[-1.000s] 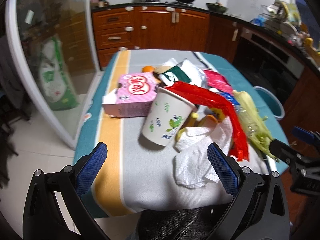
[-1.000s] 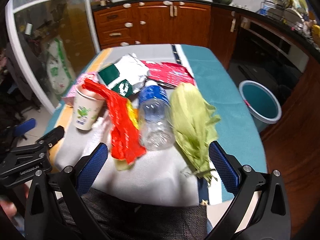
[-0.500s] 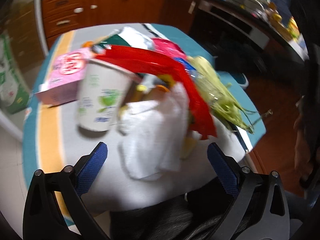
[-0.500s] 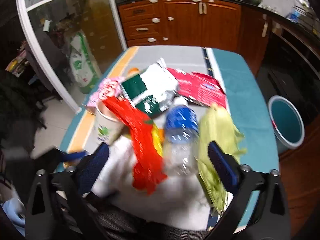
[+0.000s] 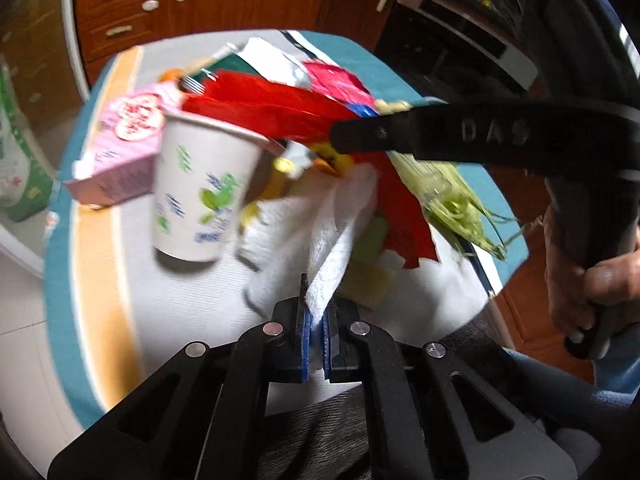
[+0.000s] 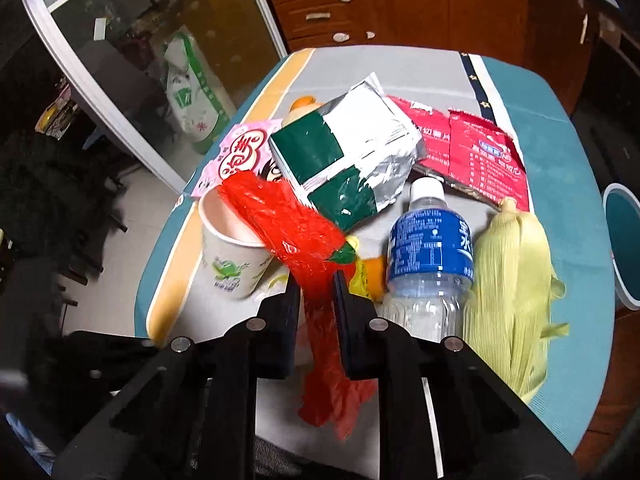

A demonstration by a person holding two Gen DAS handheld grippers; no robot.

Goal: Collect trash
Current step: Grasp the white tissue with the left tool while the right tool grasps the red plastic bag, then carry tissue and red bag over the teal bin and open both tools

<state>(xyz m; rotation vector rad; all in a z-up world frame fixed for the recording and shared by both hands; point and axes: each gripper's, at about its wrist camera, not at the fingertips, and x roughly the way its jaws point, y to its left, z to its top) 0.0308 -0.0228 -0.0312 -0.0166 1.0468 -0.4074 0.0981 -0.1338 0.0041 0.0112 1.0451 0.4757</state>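
A pile of trash lies on the table. My left gripper [image 5: 315, 320] is shut on a white paper towel [image 5: 332, 232] at the pile's near edge. My right gripper [image 6: 316, 292] is shut on a red plastic bag [image 6: 296, 228] that drapes from a paper cup [image 6: 232, 256] down over the table edge. The cup [image 5: 196, 196], the red bag [image 5: 272, 108] and the right gripper's body [image 5: 480, 136] also show in the left wrist view. A plastic water bottle [image 6: 430, 248] and corn husks [image 6: 516, 272] lie to the right.
A pink box [image 6: 240, 152], a green and silver packet [image 6: 348, 160] and a red wrapper [image 6: 468, 152] lie further back. The table [image 6: 560, 128] has a teal cloth. A teal bin [image 6: 620, 248] stands on the floor at right. Wooden cabinets [image 6: 400, 0] behind.
Both grippers went from wide open to shut. The left closed on the paper towel, the right on the red bag. The right gripper swung left across the pile.
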